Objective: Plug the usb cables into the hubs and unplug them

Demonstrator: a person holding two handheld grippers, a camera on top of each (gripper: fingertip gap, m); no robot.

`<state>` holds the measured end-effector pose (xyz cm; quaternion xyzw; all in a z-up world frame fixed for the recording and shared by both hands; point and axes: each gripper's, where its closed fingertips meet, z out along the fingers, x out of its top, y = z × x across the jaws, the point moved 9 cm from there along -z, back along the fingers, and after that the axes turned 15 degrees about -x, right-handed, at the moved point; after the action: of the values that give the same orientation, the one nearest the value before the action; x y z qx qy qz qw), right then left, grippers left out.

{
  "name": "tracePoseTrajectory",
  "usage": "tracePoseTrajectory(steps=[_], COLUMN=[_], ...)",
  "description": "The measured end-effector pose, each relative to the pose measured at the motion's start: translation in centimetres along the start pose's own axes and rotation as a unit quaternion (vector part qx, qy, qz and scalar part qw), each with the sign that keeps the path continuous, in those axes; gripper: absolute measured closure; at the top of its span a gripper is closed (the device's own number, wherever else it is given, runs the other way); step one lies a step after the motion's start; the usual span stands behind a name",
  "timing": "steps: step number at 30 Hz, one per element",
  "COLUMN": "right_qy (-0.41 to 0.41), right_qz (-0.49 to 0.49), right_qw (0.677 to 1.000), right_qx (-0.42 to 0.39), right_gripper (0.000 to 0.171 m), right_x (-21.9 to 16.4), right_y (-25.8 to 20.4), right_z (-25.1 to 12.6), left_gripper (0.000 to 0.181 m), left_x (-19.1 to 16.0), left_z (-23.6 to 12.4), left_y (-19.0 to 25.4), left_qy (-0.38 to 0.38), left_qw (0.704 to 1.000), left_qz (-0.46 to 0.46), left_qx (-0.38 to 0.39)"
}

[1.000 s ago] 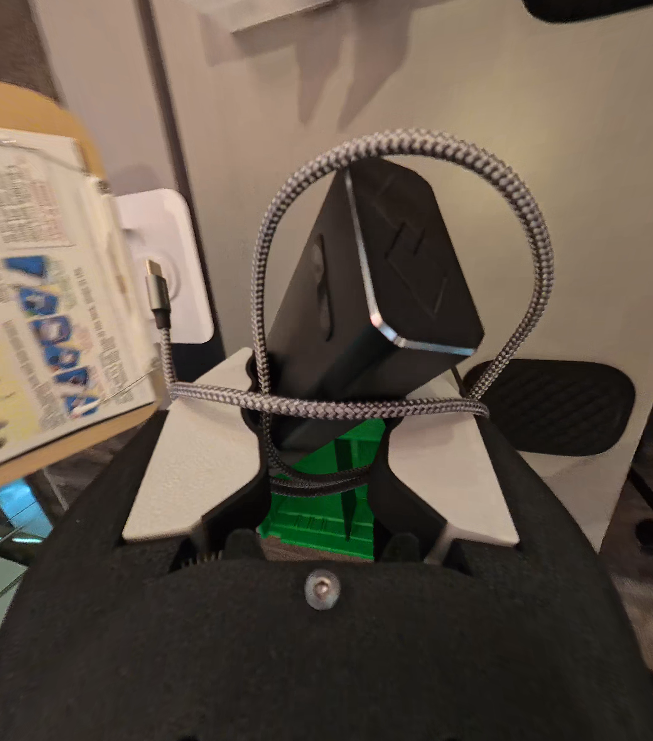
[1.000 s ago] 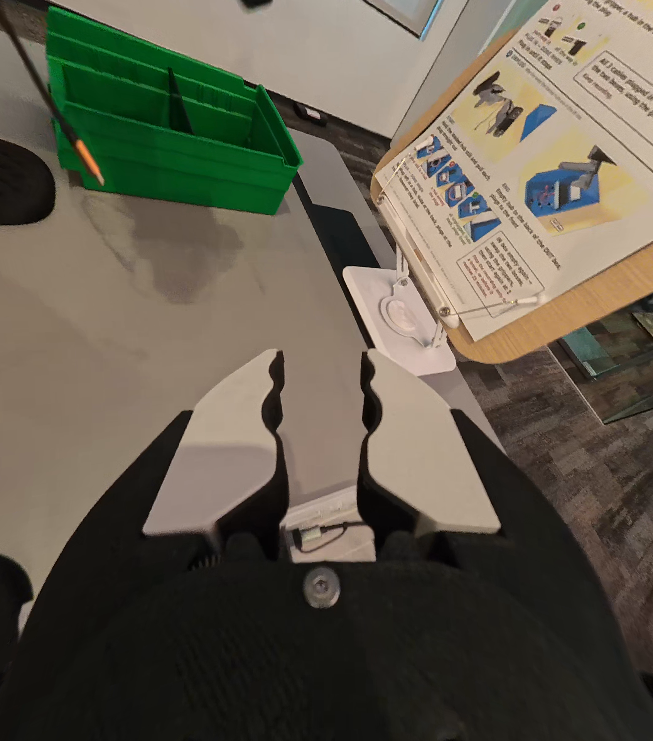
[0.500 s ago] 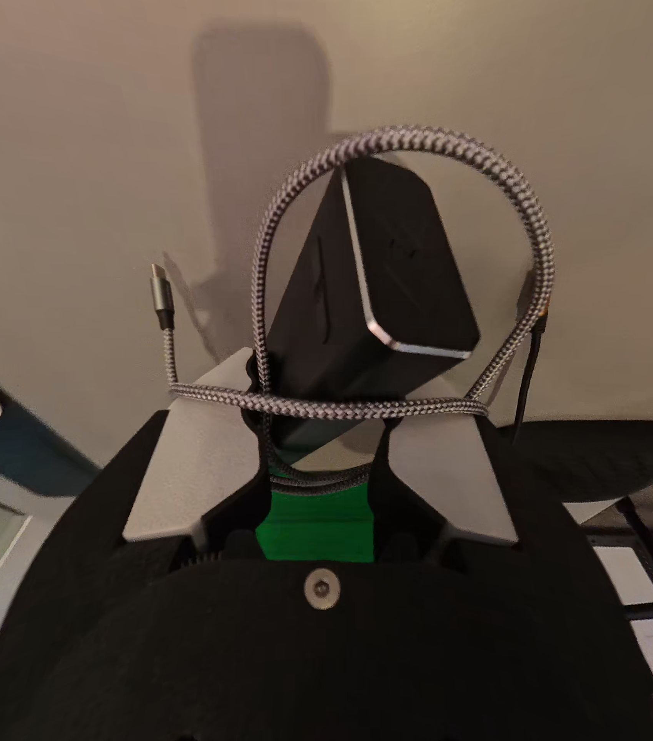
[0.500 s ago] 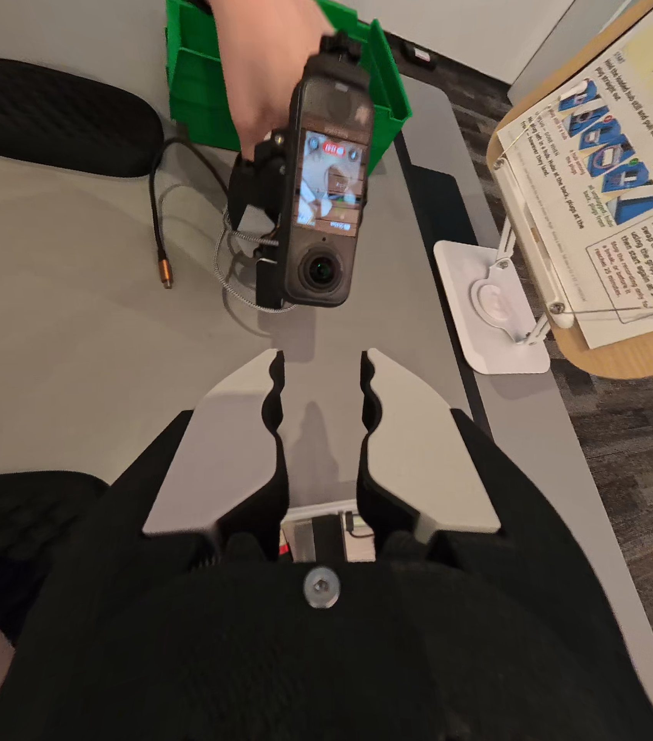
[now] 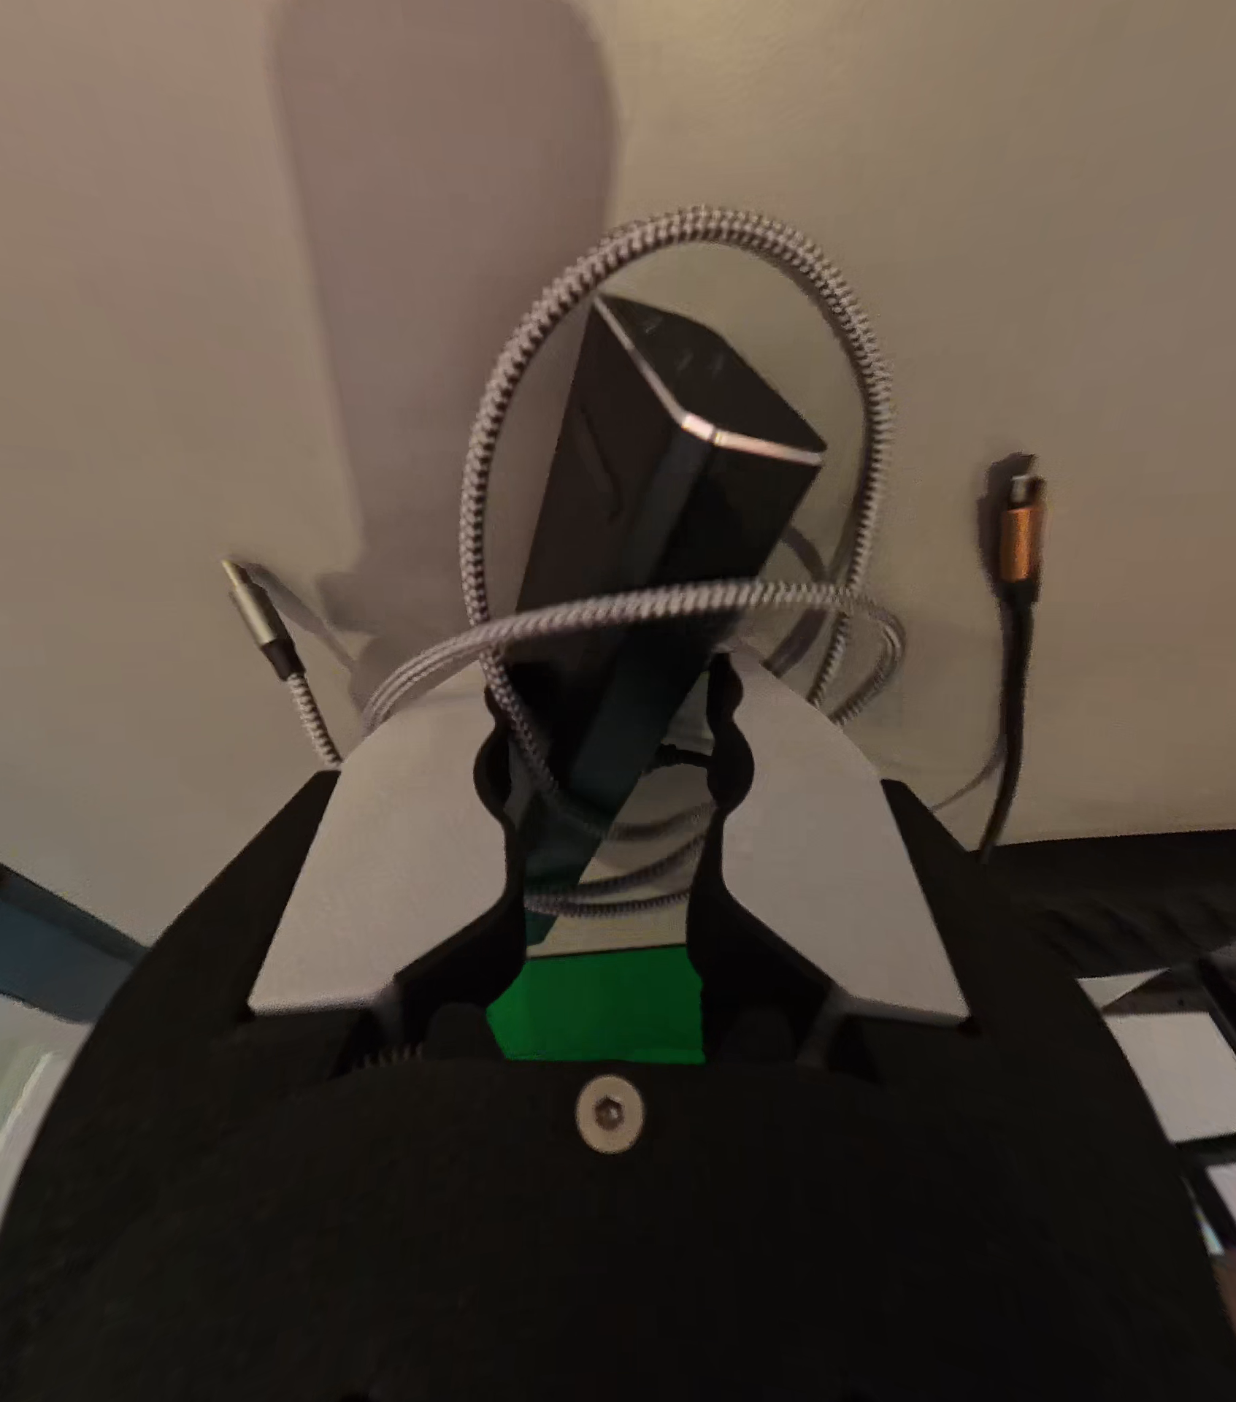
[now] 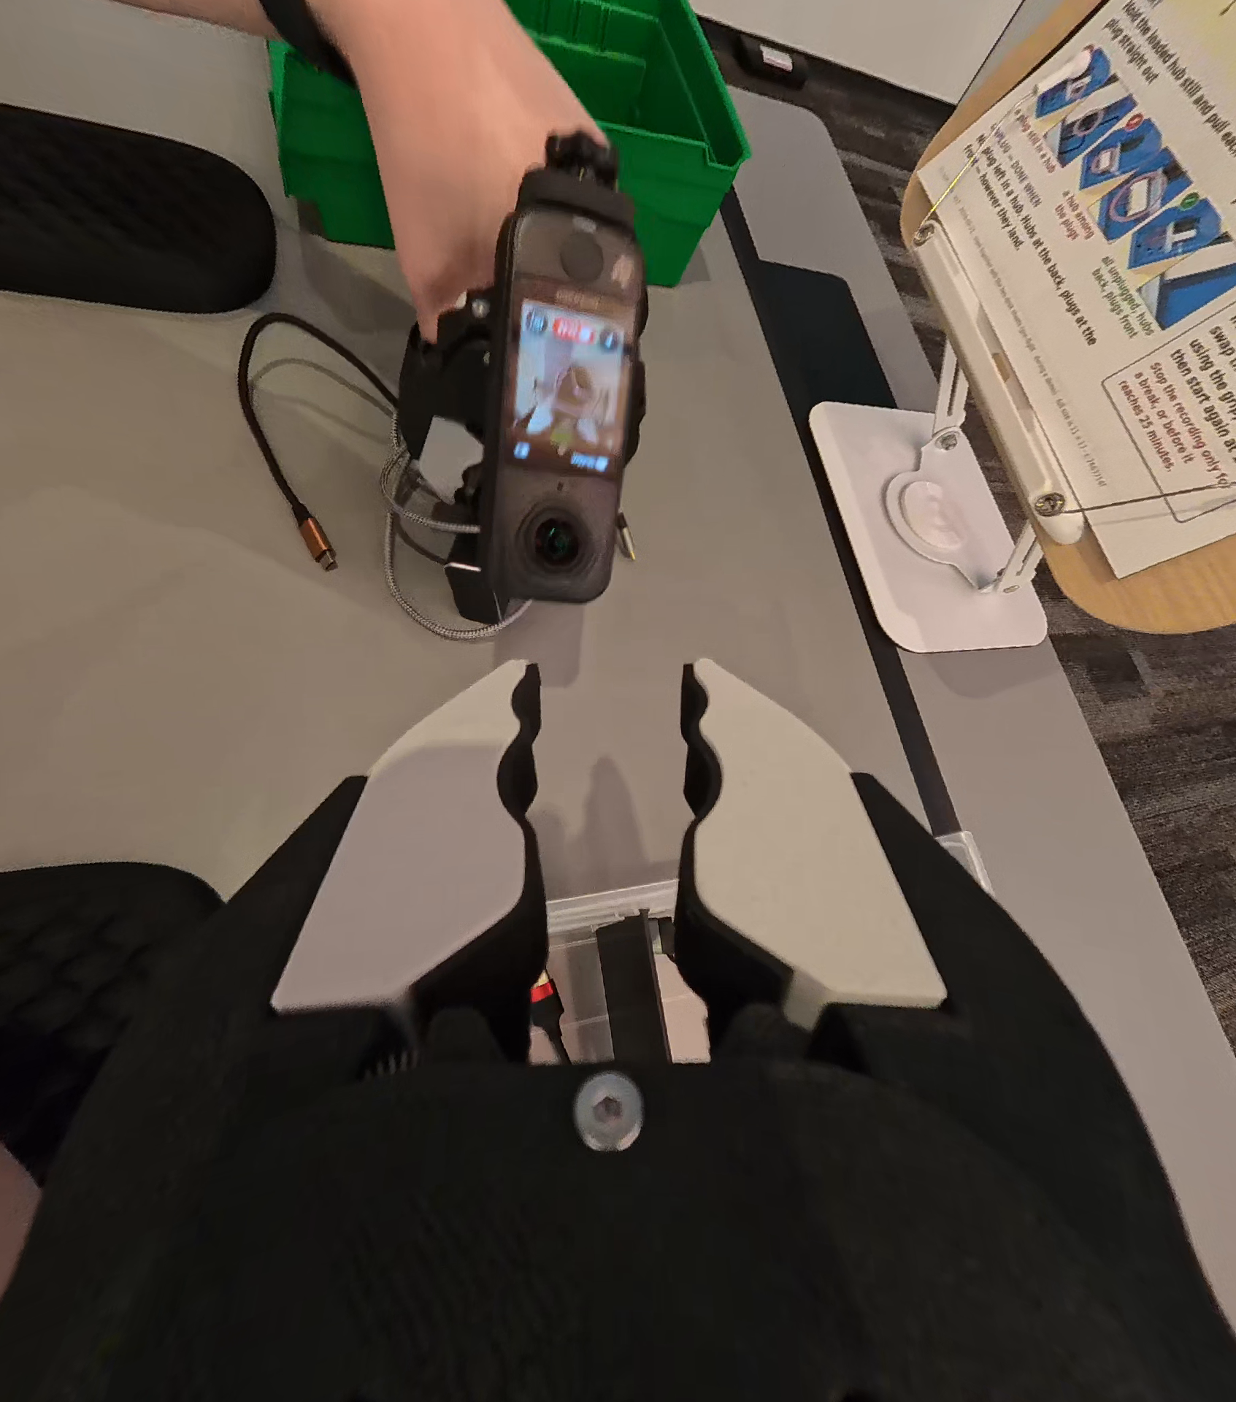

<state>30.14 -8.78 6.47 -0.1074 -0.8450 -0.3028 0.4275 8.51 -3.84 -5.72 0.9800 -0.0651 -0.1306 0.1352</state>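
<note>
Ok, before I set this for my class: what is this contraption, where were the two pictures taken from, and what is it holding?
There is no robot. A person holds a two-finger gripper in each hand, each with a camera looking along its fingers. The left wrist view shows the left gripper with a black hub between its fingers and a braided cable looped round it; whether it grips is unclear. The right wrist view shows the right gripper, open and empty, above the grey table. A copper-tipped cable and a green bin sit there.
</note>
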Motion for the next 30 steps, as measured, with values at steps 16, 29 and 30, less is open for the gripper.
tracePoseTrajectory(steps=[16, 29, 30], right_qy=[-0.011, -0.079, -0.079], right_qz=[-0.002, -0.045, -0.050], right_qw=[1.000, 0.994, 0.994], right_qx=[0.008, 0.058, 0.059], right_gripper=[0.135, 0.135, 0.135], right_x=[-0.1, 0.8, 1.0], right_y=[-0.1, -1.8, -2.0], right_z=[0.5, 5.2, 5.5], left_gripper=[0.114, 0.147, 0.148], left_x=[-13.2, -9.8, -10.0], left_z=[1.7, 1.2, 0.1], left_y=[-2.4, -2.0, -1.7], left_qy=[0.149, 0.110, 0.086], left_qw=[0.982, 0.988, 0.989], left_qz=[-0.065, 0.021, 0.018], left_qx=[0.093, 0.109, 0.123])
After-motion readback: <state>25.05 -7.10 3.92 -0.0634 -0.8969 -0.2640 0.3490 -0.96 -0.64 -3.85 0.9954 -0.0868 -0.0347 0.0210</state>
